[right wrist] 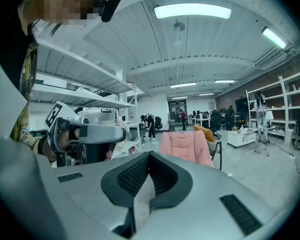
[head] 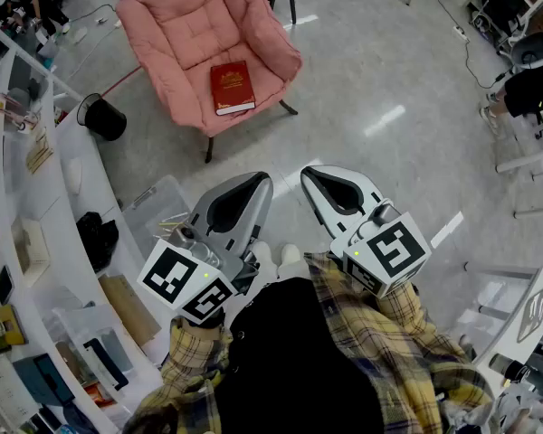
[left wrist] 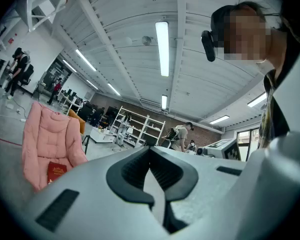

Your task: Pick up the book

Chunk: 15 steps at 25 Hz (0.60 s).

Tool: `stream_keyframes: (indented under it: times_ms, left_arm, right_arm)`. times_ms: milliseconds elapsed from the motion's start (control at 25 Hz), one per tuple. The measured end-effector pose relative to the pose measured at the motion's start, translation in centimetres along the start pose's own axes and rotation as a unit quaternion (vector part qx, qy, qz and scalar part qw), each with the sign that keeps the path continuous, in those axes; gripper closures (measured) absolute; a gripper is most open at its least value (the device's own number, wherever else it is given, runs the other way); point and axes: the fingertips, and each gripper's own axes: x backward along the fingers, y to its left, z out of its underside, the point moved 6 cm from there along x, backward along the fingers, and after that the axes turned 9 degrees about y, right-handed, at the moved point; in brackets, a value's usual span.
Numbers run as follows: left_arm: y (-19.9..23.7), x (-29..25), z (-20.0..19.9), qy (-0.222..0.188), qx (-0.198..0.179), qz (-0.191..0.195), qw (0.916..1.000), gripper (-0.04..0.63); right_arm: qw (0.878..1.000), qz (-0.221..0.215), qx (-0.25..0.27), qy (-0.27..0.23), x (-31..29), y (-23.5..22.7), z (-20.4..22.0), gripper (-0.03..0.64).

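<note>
both empty, fingers closed: left gripper (head: 261, 184), right gripper (head: 309, 175); red book (head: 232, 87) lies on pink chair (head: 176, 25).

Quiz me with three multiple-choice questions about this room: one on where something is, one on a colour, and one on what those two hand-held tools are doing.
1. Where does the book lie?
A. On the floor
B. On the seat of the pink chair
C. On a white shelf

2. What colour is the book's cover?
A. Blue
B. Green
C. Red

3. How do the fingers of the left gripper and right gripper stand?
A. Both pairs shut, nothing between them
B. Both pairs wide open
C. The left pair shut on the book

Answers:
1 B: the head view shows it flat on the seat cushion.
2 C: the cover is dark red with gold print.
3 A: each gripper view shows the fingertips meeting, with nothing held.
</note>
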Motion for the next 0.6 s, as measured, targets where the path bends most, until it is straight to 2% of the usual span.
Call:
stream_keyframes:
  times_ms: [600]
  left_arm:
    - [-1.0, 0.4, 0.5, -0.003, -0.004, -0.027, 0.9996, 0.591]
  right_arm:
    - [1.0, -0.002, -0.028, -0.008, 2.1, -0.4, 1.5, 0.6]
